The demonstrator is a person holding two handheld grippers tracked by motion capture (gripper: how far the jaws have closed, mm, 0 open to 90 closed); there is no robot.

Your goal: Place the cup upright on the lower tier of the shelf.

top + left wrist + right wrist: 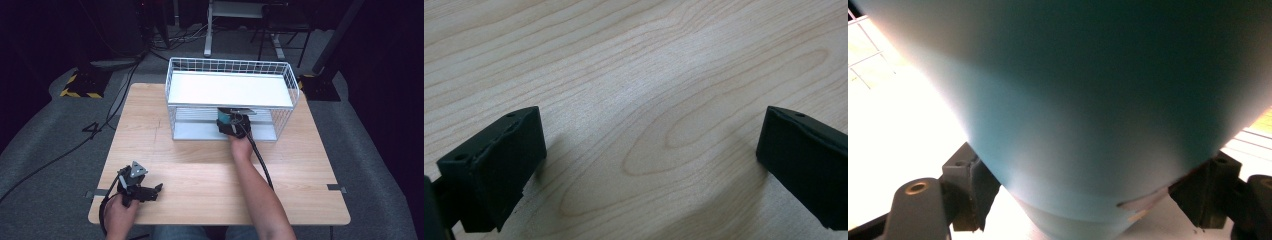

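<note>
Between the right jaws, teal cup

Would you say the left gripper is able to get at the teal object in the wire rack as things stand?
Probably not without a long reach: the left gripper rests open at the table's near corner, while the right gripper already clamps the teal object inside the wire rack.

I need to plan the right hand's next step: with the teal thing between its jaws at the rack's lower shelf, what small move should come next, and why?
Probably ease the teal object down onto the rack's lower shelf before letting go. The right gripper reaches under the upper shelf with its jaws against the object's sides; whether it rests on the shelf yet I cannot tell.
</note>
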